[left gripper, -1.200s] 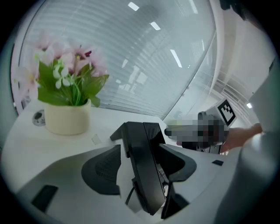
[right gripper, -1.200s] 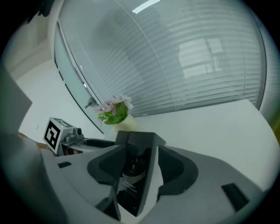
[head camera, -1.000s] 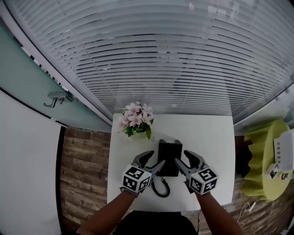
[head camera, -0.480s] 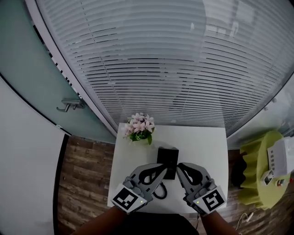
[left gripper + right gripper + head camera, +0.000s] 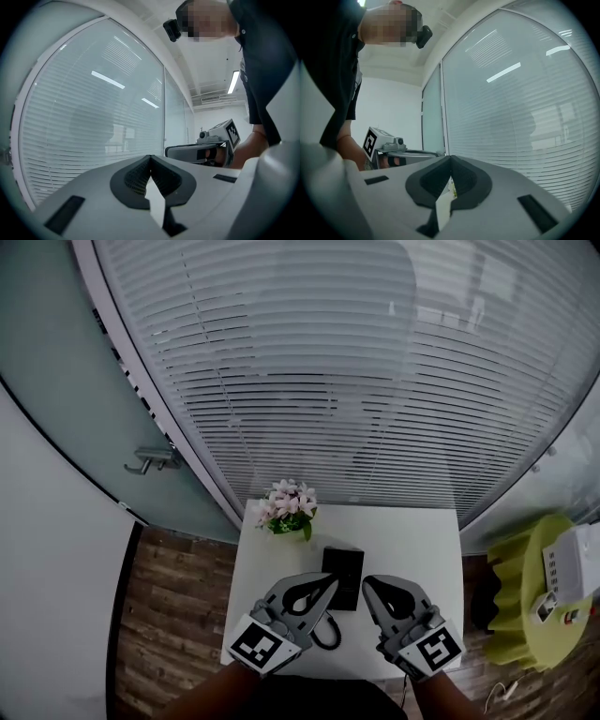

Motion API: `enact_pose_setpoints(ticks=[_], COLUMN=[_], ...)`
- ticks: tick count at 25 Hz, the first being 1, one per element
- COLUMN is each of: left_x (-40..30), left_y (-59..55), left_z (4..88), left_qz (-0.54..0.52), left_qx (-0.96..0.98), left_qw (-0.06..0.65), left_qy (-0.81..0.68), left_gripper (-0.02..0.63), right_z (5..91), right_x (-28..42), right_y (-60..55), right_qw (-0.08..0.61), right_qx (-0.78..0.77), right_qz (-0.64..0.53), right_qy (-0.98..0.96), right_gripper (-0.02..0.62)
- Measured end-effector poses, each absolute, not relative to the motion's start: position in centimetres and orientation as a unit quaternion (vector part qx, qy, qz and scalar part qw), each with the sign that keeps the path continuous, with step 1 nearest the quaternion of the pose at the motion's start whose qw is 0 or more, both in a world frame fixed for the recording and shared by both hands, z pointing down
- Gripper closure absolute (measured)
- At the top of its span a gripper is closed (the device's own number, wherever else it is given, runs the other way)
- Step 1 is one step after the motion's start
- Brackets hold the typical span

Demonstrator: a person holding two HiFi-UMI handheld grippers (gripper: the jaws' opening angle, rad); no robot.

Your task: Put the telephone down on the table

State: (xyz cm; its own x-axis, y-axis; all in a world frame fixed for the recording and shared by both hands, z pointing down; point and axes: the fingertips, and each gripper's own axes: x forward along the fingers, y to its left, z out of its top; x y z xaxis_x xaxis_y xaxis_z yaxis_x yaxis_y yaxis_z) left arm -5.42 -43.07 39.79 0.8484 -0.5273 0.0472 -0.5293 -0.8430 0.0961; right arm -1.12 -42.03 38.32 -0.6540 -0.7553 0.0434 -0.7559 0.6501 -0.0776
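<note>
Blinds (image 5: 375, 381) back the white table (image 5: 412, 540), where the black telephone (image 5: 343, 563) lies flat, its long axis running away from the person. It sits below and between the left gripper (image 5: 328, 586) and right gripper (image 5: 368, 586), neither clearly nearer. Only the head view shows it; the gripper views catch blinds and each other. Both jaw pairs have just been closing and now meet, empty.

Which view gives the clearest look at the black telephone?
The head view: the telephone is clearly visible from above, lying on the white table. Neither gripper view shows it; both look level at the window blinds.
</note>
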Motion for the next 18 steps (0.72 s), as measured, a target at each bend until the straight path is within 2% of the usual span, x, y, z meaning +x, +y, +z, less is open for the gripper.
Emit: enact_pose_setpoints(ticks=[18], left_x=[-4.4], left_y=[-42.6], left_z=[40.3], left_qz=[0.004], left_qx=[0.962], left_qw=[0.069], left_qy=[-0.263], left_gripper=[0.597], right_z=[38.6], right_x=[-1.1], right_y=[-41.6], right_qw=[-0.001], right_qx=[0.406], right_qz=[0.042], right_qy=[-0.913], right_gripper=[0.572])
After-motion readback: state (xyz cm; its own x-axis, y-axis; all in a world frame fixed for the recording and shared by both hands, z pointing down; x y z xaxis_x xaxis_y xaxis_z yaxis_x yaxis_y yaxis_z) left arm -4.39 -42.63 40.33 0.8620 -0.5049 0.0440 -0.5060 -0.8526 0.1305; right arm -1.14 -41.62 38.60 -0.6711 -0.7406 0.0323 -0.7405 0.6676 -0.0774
